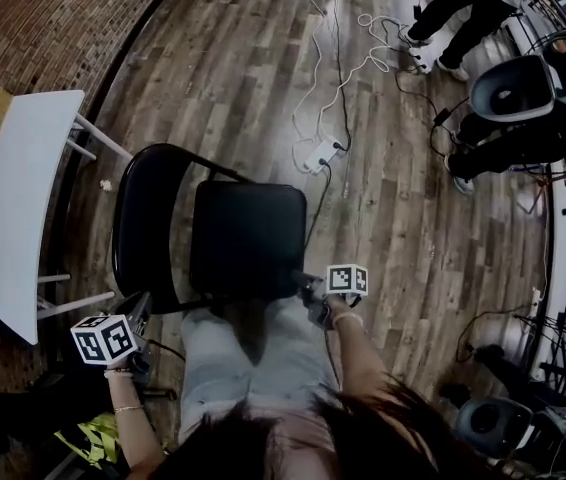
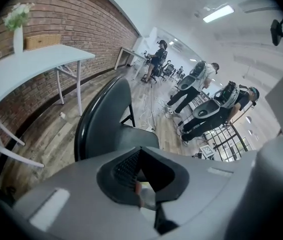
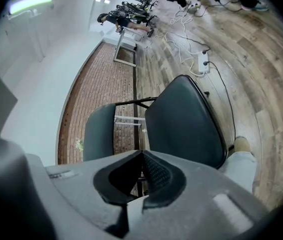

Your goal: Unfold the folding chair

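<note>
Wood plank floor (image 1: pixel 243 78), brick wall (image 1: pixel 33 28), white table (image 1: pixel 18 198) beside it, power strip (image 1: pixel 321 154), ceiling strip light (image 2: pixel 217 13)

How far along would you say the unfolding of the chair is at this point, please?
Done: the folding chair stands open on the wood floor, its seat flat and its backrest upright.
In hand: nothing. The left gripper and right gripper both have their fingers closed on nothing and appear clear of the chair.
Left: seemingly nothing, beyond perhaps checking that it sits steady.
</note>
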